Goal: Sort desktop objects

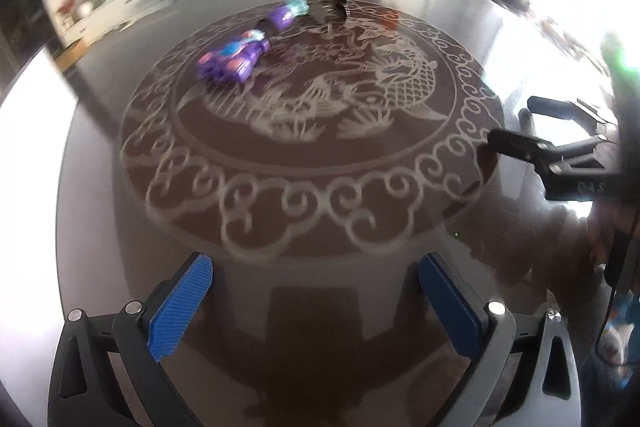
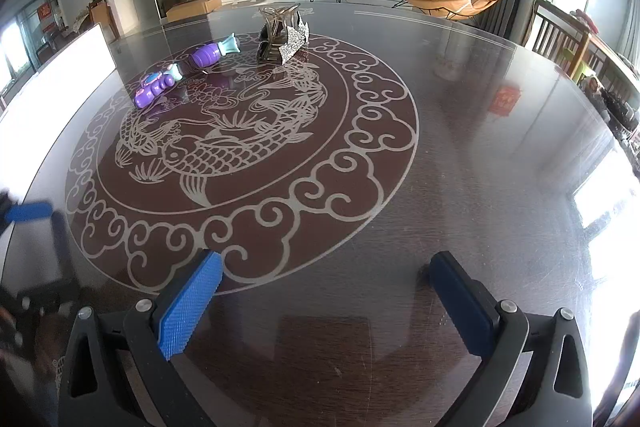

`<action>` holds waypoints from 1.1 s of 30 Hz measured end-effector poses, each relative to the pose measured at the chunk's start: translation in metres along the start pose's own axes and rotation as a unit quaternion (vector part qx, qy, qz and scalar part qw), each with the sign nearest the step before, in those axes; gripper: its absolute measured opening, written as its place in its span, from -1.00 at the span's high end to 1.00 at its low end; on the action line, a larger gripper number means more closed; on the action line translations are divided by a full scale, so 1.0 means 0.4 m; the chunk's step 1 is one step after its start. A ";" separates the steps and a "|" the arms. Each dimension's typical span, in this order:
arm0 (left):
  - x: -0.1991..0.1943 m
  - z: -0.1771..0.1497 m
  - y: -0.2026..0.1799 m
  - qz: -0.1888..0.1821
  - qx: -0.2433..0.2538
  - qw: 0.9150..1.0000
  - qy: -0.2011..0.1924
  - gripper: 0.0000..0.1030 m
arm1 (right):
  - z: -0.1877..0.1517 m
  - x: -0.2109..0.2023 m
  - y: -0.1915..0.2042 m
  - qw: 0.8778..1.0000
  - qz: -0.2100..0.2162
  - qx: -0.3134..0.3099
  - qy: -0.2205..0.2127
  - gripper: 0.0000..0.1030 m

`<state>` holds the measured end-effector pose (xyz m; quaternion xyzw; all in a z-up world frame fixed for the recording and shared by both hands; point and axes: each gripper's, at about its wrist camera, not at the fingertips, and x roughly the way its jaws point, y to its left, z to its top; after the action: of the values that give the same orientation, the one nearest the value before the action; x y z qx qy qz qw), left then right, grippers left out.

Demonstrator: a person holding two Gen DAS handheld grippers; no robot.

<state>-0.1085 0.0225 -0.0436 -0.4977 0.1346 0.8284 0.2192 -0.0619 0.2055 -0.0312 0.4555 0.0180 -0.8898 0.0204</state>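
Both ribbed blue-padded claws, left claw (image 1: 316,291) and right claw (image 2: 326,293), gape empty over glossy glass table (image 2: 460,155) near purple plastic toy (image 2: 186,69).

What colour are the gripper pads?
Blue, with a knurled texture; the right wrist view shows the pads sharpest.

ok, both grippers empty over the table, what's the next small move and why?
Probably carry the left gripper forward toward the purple toy. Its fingers stand wide open with nothing between them, the toy lies on its side of the table and well ahead, and the right gripper is no closer. The wooden model sits further back.
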 end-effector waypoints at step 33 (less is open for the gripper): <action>0.122 0.296 0.157 0.072 -0.169 0.981 -0.070 0.60 | -0.006 -0.009 0.019 1.000 -0.001 0.003 0.001 -1.00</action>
<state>-0.2501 0.0316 -0.0309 -0.4575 0.0129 0.8854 0.0807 -0.0575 0.1981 -0.0300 0.4565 0.0156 -0.8894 0.0184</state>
